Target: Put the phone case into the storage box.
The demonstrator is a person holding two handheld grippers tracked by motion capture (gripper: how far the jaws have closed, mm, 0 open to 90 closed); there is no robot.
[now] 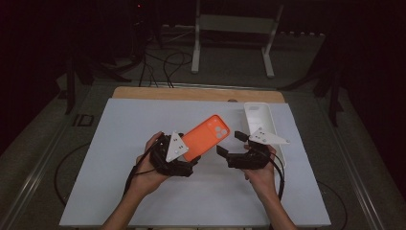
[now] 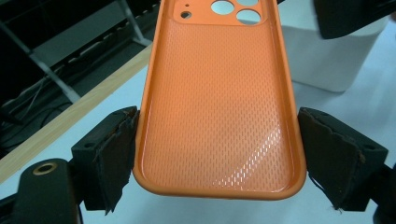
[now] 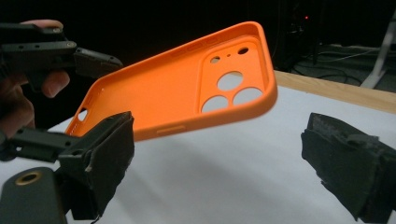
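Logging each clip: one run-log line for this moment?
left hand-held gripper: shut on orange phone case, held up | right hand-held gripper: open, near | white tray: on table

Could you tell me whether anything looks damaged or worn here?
Yes: the black pads on the left claw, clamped on the orange phone case, look ragged and torn at their edges.

Orange phone case (image 2: 219, 102): glossy plastic, dimpled inside.

Table (image 1: 143, 93): wooden top, pale edge showing at the far side, covered by a white sheet (image 1: 143, 191). On the sheet, far right: one white tray (image 1: 258, 115), long and narrow
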